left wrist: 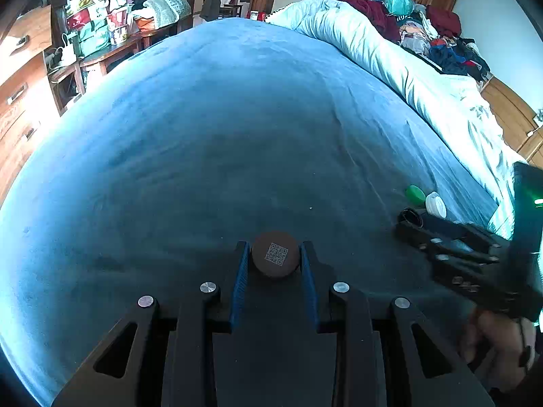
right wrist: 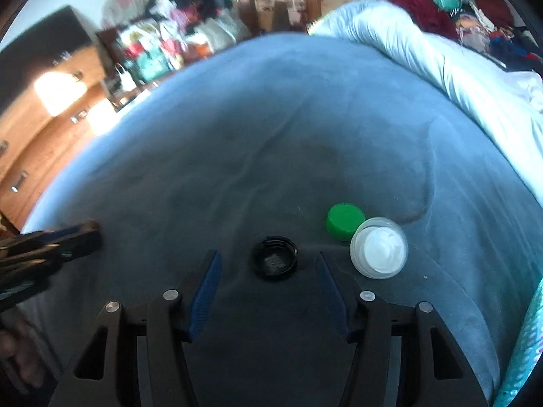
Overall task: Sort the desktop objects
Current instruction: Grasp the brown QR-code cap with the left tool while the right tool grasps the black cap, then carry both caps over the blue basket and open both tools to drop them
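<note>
My left gripper (left wrist: 275,254) clamped on brown QR-marked cap (left wrist: 275,254), held above blue bedsheet (left wrist: 237,135), likely for carrying to cap group. My right gripper (right wrist: 269,264) spread wide around black cap (right wrist: 275,257); green cap (right wrist: 344,221), white cap (right wrist: 379,247) touching at 2 o'clock.

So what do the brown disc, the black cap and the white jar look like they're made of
Brown disc: matte, possibly wood or plastic, with a printed QR code; it sits between the left hand-held gripper pads. Black cap: likely plastic, with a ridged rim and hollow inside. White jar: translucent, frosted wall, plastic or glass, around a white inside.
</note>
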Action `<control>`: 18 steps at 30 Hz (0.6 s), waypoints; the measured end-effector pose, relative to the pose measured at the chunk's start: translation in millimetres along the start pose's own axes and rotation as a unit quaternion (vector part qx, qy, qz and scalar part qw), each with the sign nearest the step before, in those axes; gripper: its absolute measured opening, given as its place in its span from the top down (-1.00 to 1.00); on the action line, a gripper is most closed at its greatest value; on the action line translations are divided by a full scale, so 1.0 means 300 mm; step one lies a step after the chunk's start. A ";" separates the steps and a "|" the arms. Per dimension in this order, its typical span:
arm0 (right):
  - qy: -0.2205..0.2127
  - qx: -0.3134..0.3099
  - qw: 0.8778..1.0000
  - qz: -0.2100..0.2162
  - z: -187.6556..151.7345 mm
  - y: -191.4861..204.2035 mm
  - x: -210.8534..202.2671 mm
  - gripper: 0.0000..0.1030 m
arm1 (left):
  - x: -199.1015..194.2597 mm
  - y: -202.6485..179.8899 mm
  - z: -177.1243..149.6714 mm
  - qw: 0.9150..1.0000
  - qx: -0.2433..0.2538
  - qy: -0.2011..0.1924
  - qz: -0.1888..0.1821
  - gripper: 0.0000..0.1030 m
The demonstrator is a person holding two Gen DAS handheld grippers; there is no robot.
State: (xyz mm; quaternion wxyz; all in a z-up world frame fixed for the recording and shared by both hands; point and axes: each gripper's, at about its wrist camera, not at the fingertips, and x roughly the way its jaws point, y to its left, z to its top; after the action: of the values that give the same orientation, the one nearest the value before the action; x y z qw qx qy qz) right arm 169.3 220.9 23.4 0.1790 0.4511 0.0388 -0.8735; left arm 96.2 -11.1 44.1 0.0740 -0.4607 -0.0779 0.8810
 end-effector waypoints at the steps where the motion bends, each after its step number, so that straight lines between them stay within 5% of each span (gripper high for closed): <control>1: 0.001 -0.001 1.000 -0.001 0.000 0.004 0.009 -0.14 | 0.004 -0.004 0.001 1.000 0.001 0.001 0.000 0.50; 3: 0.001 0.001 1.000 0.000 -0.013 0.001 -0.017 0.36 | 0.006 -0.010 0.005 1.000 0.004 0.003 -0.004 0.50; 11: -0.066 0.001 0.998 0.018 -0.012 0.022 -0.334 0.38 | -0.146 -0.139 0.052 0.998 0.040 -0.041 -0.019 0.51; 18: -0.158 -0.022 0.987 -0.035 -0.017 -0.010 -0.748 0.37 | -0.330 -0.355 0.105 0.990 0.091 -0.092 -0.054 0.51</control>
State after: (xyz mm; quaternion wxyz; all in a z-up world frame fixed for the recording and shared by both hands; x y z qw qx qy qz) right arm 290.9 287.1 200.2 0.1619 0.3022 0.0446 -0.9384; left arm 132.4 70.7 163.1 0.1555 -0.3639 -0.0291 0.9179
